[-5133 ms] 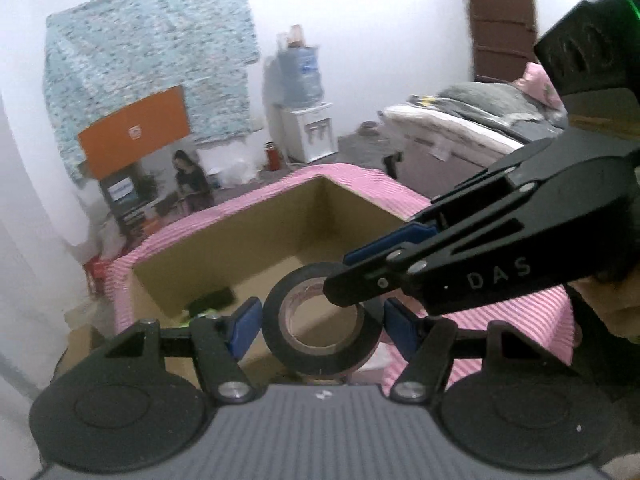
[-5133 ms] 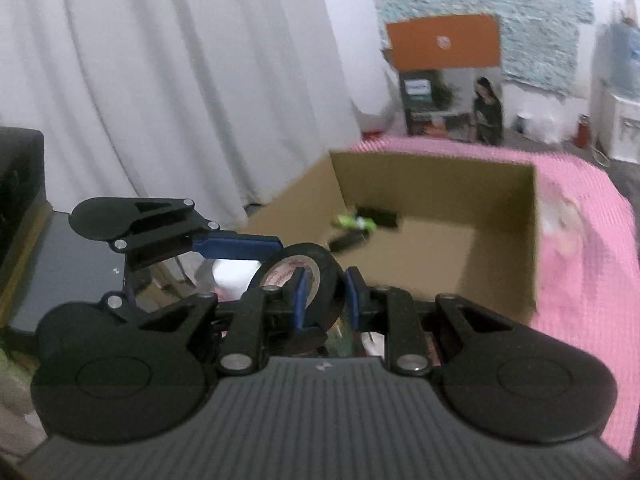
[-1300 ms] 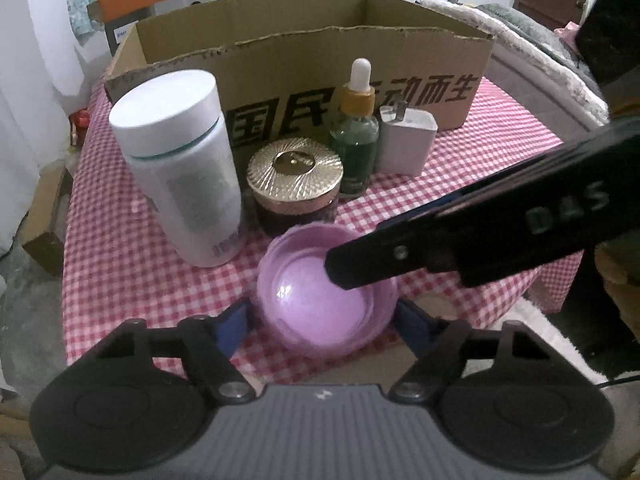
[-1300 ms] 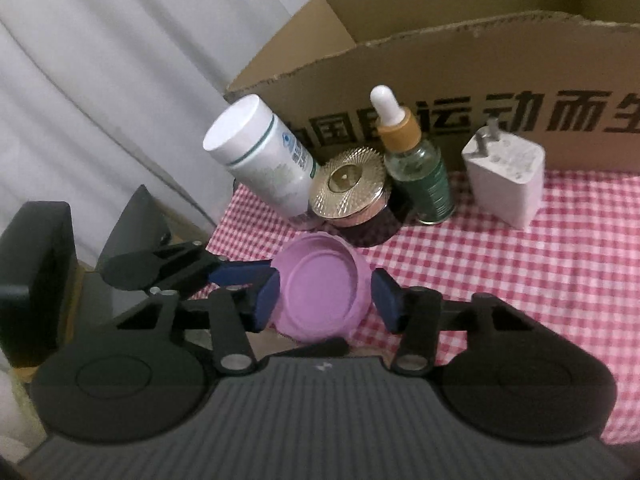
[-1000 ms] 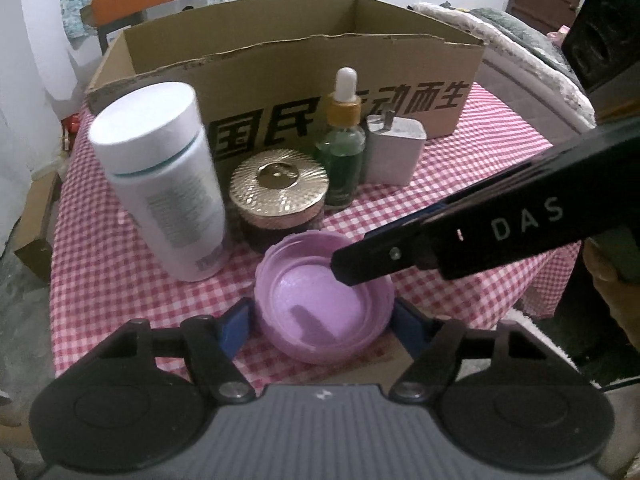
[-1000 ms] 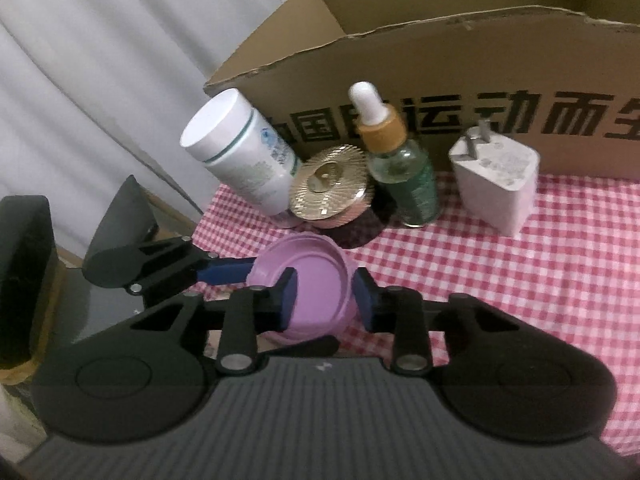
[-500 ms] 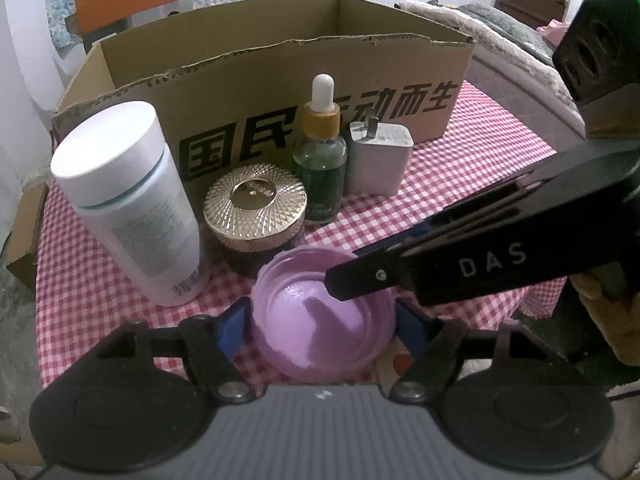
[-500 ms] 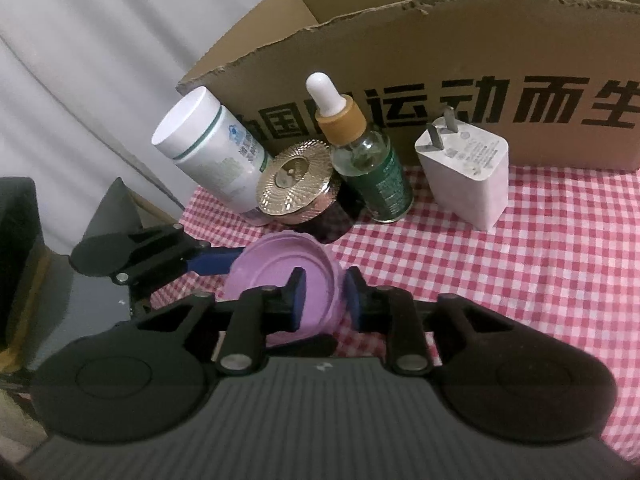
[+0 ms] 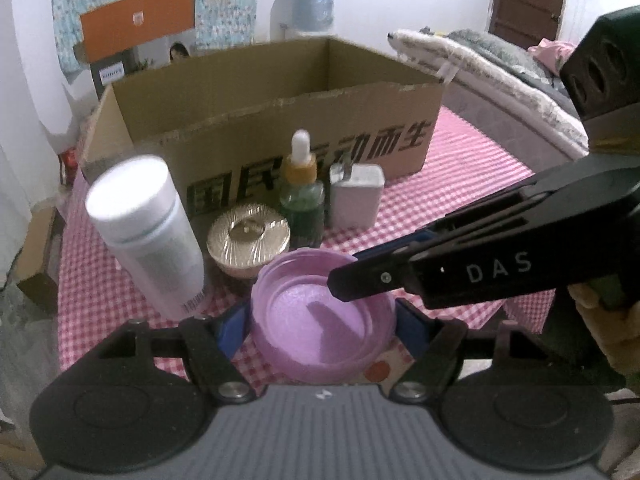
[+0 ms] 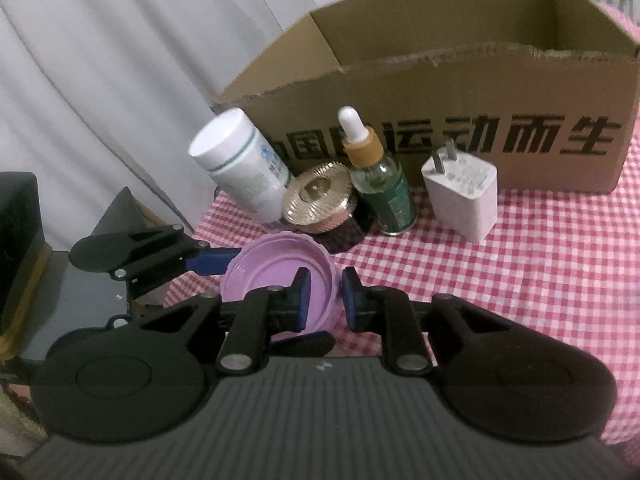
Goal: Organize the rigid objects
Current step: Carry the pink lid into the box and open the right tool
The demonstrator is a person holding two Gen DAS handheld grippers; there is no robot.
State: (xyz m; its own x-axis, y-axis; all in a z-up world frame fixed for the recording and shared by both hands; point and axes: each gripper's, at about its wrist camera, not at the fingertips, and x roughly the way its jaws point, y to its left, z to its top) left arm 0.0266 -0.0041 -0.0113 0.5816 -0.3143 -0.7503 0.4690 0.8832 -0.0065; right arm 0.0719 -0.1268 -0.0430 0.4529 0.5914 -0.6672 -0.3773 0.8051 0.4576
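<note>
Two grippers' jaws clamped on purple lid [image 9: 325, 316], left [image 9: 322, 326] wide, right [image 10: 323, 298] narrow, bottles, jar, charger ahead

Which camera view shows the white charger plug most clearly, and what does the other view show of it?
The right wrist view shows the white charger plug best: sharp, with both metal prongs and printed text visible, standing before the cardboard box. The left wrist view shows it smaller and blurred, beside the dropper bottle; its prongs are barely visible.
</note>
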